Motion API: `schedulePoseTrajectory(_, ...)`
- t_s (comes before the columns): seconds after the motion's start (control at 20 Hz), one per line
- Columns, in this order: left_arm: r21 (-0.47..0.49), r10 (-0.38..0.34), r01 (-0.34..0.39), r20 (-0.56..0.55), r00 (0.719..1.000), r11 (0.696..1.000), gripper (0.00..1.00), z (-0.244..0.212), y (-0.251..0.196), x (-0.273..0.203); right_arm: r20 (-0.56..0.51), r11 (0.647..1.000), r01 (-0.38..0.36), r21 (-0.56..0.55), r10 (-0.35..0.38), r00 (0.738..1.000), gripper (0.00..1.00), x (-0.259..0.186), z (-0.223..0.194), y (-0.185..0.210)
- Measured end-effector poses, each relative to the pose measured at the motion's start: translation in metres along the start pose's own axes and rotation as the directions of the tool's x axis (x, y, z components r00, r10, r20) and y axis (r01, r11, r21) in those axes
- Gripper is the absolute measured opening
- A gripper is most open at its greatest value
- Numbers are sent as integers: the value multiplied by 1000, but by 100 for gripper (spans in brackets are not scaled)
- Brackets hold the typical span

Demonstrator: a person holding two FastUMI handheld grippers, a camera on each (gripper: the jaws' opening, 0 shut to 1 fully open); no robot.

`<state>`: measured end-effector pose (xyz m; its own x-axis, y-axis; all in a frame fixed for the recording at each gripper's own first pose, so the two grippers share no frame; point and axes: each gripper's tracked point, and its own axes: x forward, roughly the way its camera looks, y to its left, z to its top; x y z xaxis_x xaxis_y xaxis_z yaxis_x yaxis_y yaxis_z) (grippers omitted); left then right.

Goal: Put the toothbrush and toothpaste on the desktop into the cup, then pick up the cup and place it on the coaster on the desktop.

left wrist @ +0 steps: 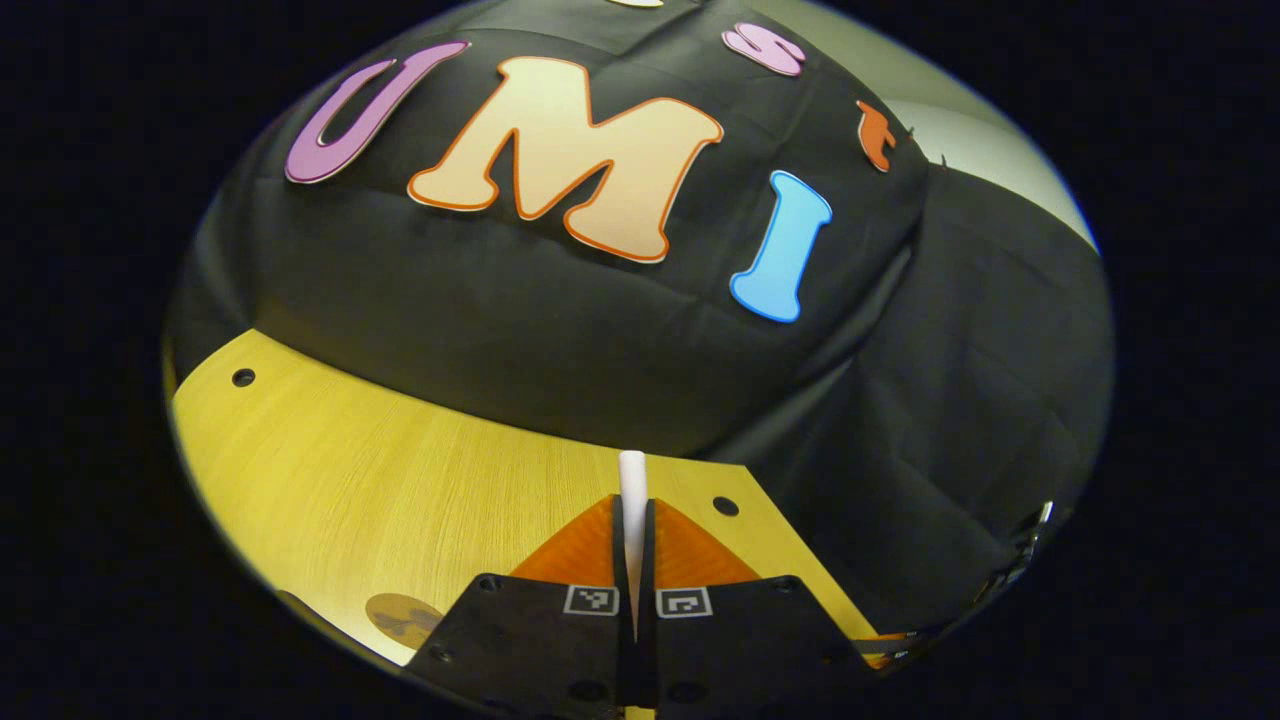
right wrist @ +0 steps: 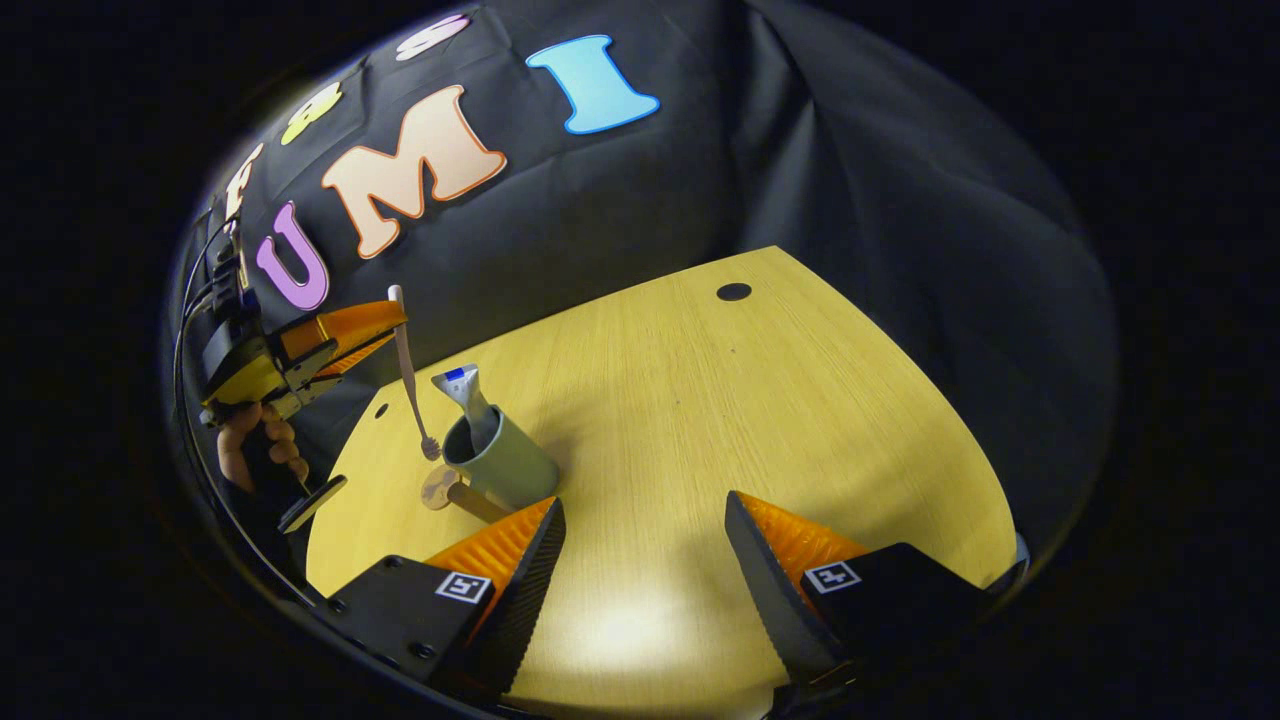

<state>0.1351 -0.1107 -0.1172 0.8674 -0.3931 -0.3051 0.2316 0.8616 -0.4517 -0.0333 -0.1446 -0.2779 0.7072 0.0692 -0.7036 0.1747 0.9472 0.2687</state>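
A wide wooden desktop (right wrist: 700, 400) fills the right gripper view, ringed by the black cloth of the booth wall (right wrist: 620, 200). You are partway through the first half of the job, judging by what already sits in the cup.

Your right gripper (right wrist: 645, 555) hangs at the 6 o'clock edge of its own view with its two fingers spread wide and nothing between them. It looks parked above bare wood, probably so it is free to take the cup once both items are in.

At about 9 o'clock in that view, your left gripper (right wrist: 385, 322) is raised above the desk, a hand (right wrist: 255, 445) wrapped round its grip below. Its fingers are pressed together on the toothbrush (right wrist: 408, 370), pinching it high on the handle so the brush hangs nearly upright, bristle end down, just beside the cup rim. That grip likely lets the head drop in first.

The cup (right wrist: 505, 462) stands on the desk at about 8 o'clock, leaning in the fisheye. The toothpaste (right wrist: 465, 392) already stands in it, its top poking above the rim.

Touching the cup's base on its 9 o'clock side is a small round disc, apparently the coaster (right wrist: 440, 490); the cup is not yet on it.

In the left gripper view, the toothbrush handle (left wrist: 633, 520) rises between the closed fingers at 6 o'clock.
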Motion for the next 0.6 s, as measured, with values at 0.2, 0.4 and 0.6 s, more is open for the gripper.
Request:
schedulePoseTrajectory(0.2, -20, 34, -34, -17, 999, 999, 0, -18, 11, 9, -16, 1000, 6, 9, -6, 1000, 98, -1, -2, -8)
schedulePoseTrajectory(0.4, -3, 50, -50, -6, 999, 999, 0, -29, 10, 4, -28, 1000, -9, -11, 9, 1000, 97, 2, -3, -7)
schedulePoseTrajectory(0.6, 31, 66, -66, -11, 998, 997, 0, -35, 4, -10, -40, 998, -48, -31, 47, 998, 97, 10, -1, 5)
